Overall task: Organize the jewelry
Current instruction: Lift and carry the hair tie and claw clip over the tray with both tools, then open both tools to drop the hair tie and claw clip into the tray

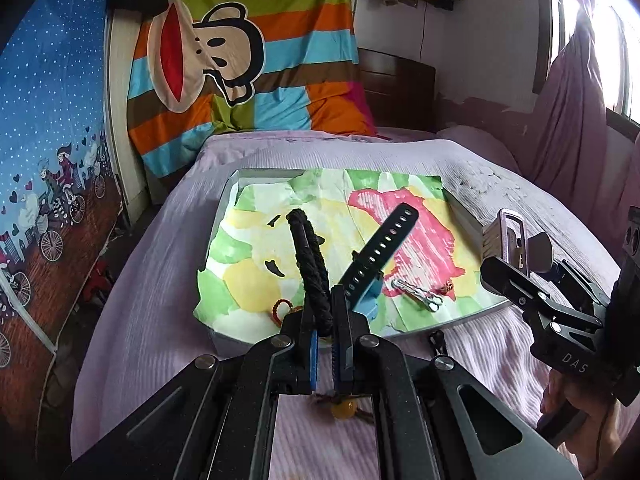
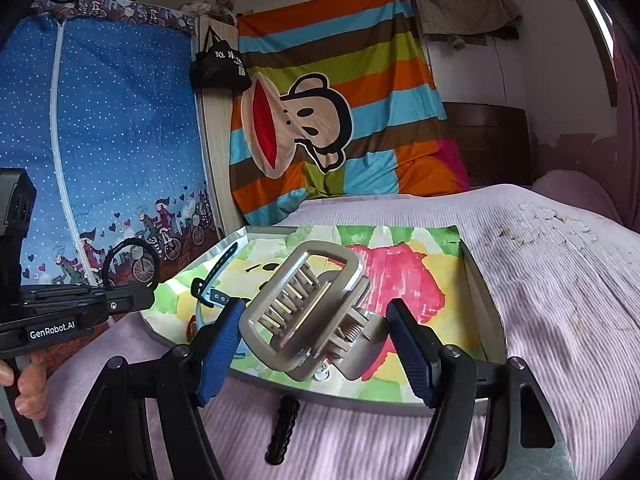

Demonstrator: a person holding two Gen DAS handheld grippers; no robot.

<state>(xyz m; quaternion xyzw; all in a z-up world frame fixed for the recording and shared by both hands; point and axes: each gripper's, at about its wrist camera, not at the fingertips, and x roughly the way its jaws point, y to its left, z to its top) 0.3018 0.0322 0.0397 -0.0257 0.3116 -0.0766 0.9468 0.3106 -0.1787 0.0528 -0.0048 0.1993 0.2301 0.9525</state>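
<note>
My left gripper [image 1: 324, 307] is shut on a black braided bracelet [image 1: 310, 256], whose loop stands up out of the fingers. An amber bead [image 1: 341, 408] dangles under them. My right gripper [image 2: 316, 309] is shut on a beige hair claw clip [image 2: 304, 312], held tilted between the blue pads [image 2: 222, 346] above the tray's near edge. Both are over the near side of a grey tray [image 1: 226, 200] lined with colourful paper. In the tray lie a black watch strap [image 1: 380, 254] with a blue end, a silver hairpin [image 1: 416, 295] and a small red loop [image 1: 280, 305].
The tray [image 2: 486, 312] sits on a bed with a lilac cover [image 2: 560, 280]. A black braided piece [image 2: 284, 428] lies on the cover just in front of the tray. A striped monkey-print quilt [image 2: 332, 120] and a blue wardrobe [image 2: 112, 140] stand behind. A person's hand [image 2: 28, 392] holds the left tool.
</note>
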